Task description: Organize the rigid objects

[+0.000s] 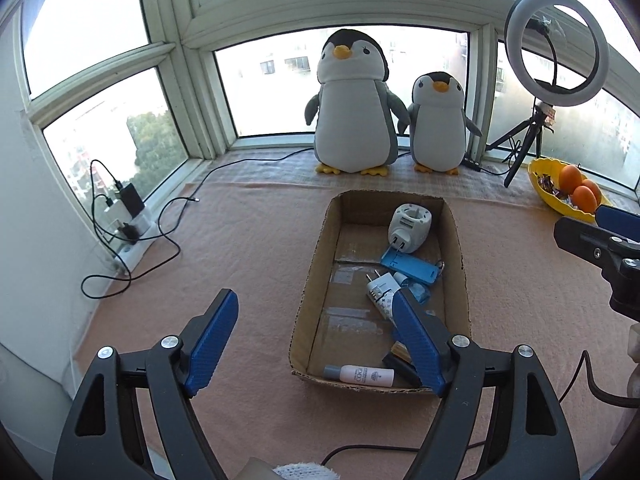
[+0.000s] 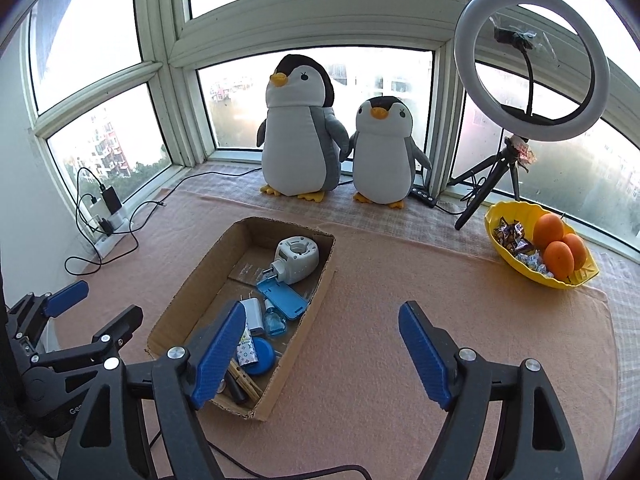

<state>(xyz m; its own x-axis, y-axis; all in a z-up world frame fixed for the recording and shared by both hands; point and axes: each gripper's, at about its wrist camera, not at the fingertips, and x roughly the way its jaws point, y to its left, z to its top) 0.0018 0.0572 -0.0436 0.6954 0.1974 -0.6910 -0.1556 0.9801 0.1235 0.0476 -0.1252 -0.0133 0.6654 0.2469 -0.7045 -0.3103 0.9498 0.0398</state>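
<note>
L to R across the pink mat on the window ledge.

Far L edge, by the wall: white power strip w/ black charger plugged in, black cables looping over the mat.

L gripper: jaws apart, nothing btwn the blue pads, hanging over the mat's near-L part w/ its R finger in front of the box's near end. Seen from the R wrist cam it sits at the far L, also apart.

Cardboard box, open top, mid-mat, long axis running from the near edge toward the window. Contents:
- far end: white round plug-in device, prongs facing near side
- just nearer, touching it: blue flat holder
- beside that: white plug adapter, small blue clear bottle
- patterned tube and blue round disc
- near end: wooden clothespins, black item (can't ID), white bottle w/ grey cap lying flat along the near wall

Back edge at window: big plush penguin, small plush penguin touching its R side.

R gripper: jaws apart, empty, over bare mat just R of the box; L finger overlaps the box's near R corner in view.

Back R: ring light on black tripod. R edge: yellow bowl w/ three oranges + wrapped candies.
</note>
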